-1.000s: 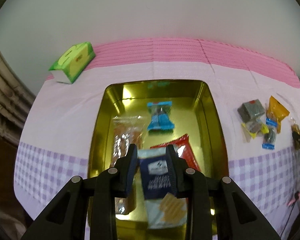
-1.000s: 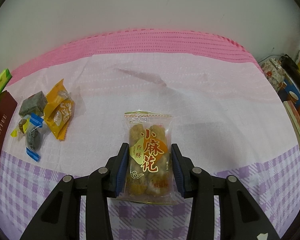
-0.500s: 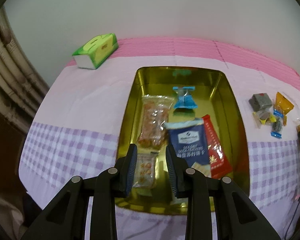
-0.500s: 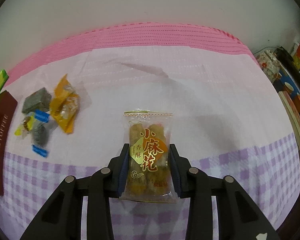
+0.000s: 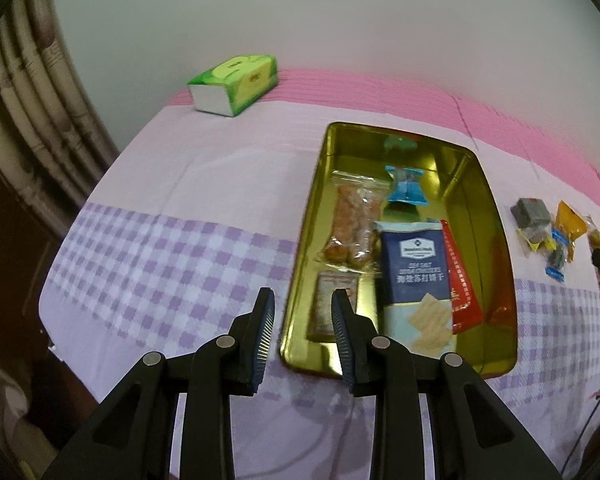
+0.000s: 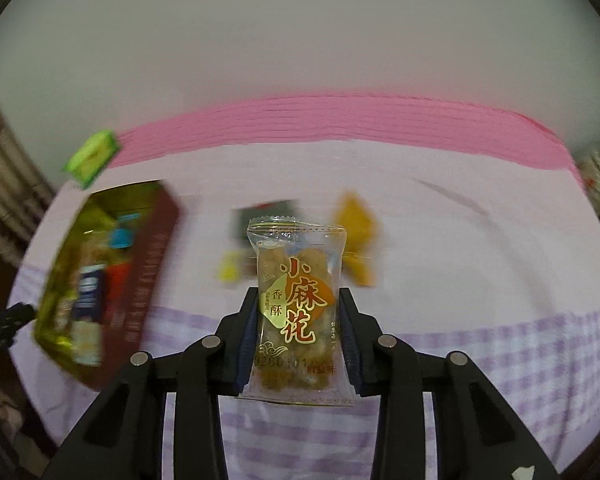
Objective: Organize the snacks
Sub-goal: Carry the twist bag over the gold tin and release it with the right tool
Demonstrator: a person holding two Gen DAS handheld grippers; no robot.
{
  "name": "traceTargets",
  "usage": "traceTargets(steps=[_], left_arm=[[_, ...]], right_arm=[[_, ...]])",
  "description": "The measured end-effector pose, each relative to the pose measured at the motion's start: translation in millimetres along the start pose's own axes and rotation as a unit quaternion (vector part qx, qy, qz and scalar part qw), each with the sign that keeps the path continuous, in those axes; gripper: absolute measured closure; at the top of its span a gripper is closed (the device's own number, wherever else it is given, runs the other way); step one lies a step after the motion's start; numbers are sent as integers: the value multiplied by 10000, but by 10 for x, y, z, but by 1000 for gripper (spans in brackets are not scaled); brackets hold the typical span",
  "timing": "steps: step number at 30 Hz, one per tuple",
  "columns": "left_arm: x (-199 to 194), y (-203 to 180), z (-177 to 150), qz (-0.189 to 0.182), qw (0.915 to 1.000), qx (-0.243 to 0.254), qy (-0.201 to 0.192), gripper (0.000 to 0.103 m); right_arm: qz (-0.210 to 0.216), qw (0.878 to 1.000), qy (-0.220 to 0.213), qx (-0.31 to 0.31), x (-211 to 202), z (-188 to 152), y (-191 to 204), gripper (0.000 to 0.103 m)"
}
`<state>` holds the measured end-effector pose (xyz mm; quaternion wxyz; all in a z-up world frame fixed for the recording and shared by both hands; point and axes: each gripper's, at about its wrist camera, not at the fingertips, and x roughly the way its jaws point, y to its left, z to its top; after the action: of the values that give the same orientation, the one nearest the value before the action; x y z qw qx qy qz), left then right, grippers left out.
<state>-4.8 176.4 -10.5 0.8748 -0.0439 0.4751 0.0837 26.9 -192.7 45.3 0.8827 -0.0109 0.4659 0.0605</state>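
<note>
Where the gold tin [image 5: 496,216] lies, cracker packet [image 5: 416,272] inside.

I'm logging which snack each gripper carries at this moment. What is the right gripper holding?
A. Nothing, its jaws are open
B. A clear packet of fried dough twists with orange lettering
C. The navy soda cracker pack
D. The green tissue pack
B: the right gripper is shut on the clear twist packet, while the navy cracker pack lies in the gold tin and the left gripper is open and empty.

Black gripper [image 5: 302,320] frames — silver screws, blue-ribbed jaws.
</note>
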Motion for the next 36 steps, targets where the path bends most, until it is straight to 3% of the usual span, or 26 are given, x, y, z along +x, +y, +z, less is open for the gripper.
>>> traceTargets(steps=[6,12,23,36], left_arm=[[9,197,-60,158,9993,-321,92,72],[22,351,-115,407,9981,-445,133,72],[84,541,-135,480,9955,-793,219,68],[101,536,-132,498,9954,-786,226,65]], right_arm=[[525,9976,50,-458,-3,36,738,69],[780,9947,197,-637,108,54,1234,69],[586,9946,484,-701,381,1,1695,69],[281,9935,612,-919,591,-96,1929,69]])
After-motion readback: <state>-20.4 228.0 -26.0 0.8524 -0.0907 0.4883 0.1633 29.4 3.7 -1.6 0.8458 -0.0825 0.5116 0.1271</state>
